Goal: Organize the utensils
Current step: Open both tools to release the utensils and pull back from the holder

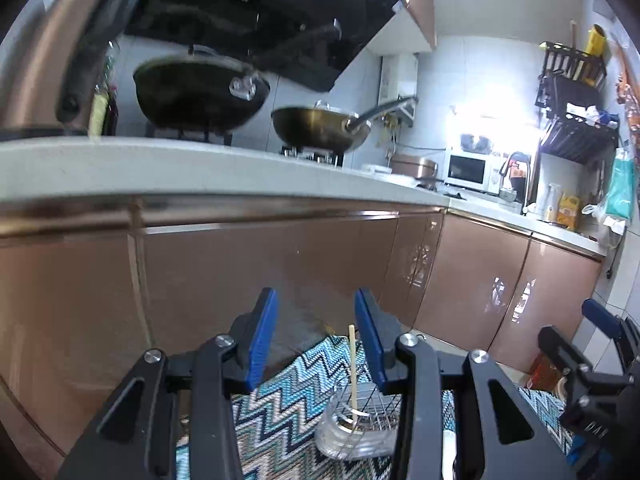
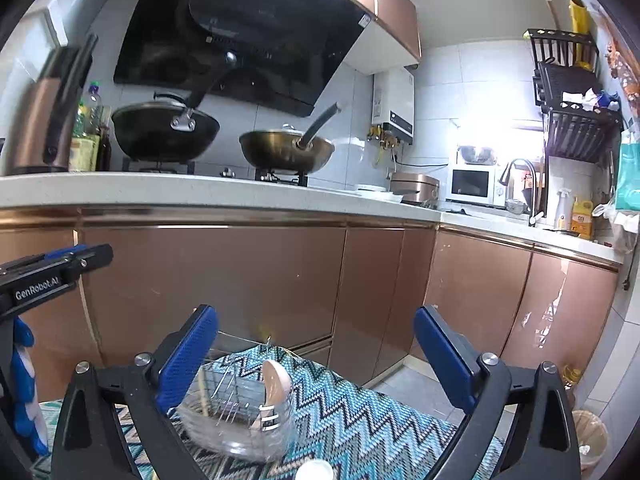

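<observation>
Both tongs hang spread and empty, the left gripper (image 1: 316, 338) narrower than the right gripper (image 2: 316, 354). The clear utensil holder (image 2: 240, 416) stands near the patterned cloth's (image 2: 360, 412) far edge (spoon (image 2: 274, 384) and chopstick (image 1: 352, 364) propped upright inside for easy reach).

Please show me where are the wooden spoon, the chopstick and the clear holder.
wooden spoon (image 2: 273, 380): right wrist view, on its bowl.
chopstick (image 1: 352, 364): left wrist view, mid-shaft.
clear holder (image 2: 224, 436): right wrist view, front wall.
</observation>
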Demonstrator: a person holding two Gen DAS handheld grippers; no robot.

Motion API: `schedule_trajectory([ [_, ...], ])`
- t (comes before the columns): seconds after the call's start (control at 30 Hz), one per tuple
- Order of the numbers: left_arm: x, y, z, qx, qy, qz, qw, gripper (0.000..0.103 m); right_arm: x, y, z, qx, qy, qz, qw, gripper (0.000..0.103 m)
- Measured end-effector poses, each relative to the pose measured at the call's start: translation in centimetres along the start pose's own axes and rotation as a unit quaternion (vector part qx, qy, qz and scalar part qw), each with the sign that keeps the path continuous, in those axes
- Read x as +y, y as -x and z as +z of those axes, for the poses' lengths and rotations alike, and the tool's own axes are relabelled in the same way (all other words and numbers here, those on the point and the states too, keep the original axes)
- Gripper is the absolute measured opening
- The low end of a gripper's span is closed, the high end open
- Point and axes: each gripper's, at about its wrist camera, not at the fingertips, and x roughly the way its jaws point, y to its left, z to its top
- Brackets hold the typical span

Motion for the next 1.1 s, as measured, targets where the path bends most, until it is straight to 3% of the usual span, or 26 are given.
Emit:
schedule_trajectory([
  [0.13,1.3,4.3,1.4,0.002,-0.014,0.005,0.9999,0.050,-0.4,4.3,1.3,-0.023,0.003,-0.020,1.000,0.103],
  [0.4,4.2,10.3,2.7,0.044,0.004,0.016,0.9989,0.052,-1.3,13.0,4.1,-0.074,-0.014,-0.012,0.997,0.103],
  [0.63,4.7,14.2,0.7,0.065,0.037,0.006,0.9972,0.057,-1.1,17.4,4.1,-0.091,-0.023,-0.004,0.996,0.103],
  [0.8,4.6,16.1,-1.9,0.076,0.059,-0.005,0.9954,0.059,-0.8,19.2,3.1,-0.064,-0.031,-0.012,0.997,0.103],
  [1.1,5.5,15.5,-5.5,0.148,0.076,-0.022,0.9858,0.059,0.1,18.2,1.1,0.063,-0.042,0.006,0.997,0.103],
])
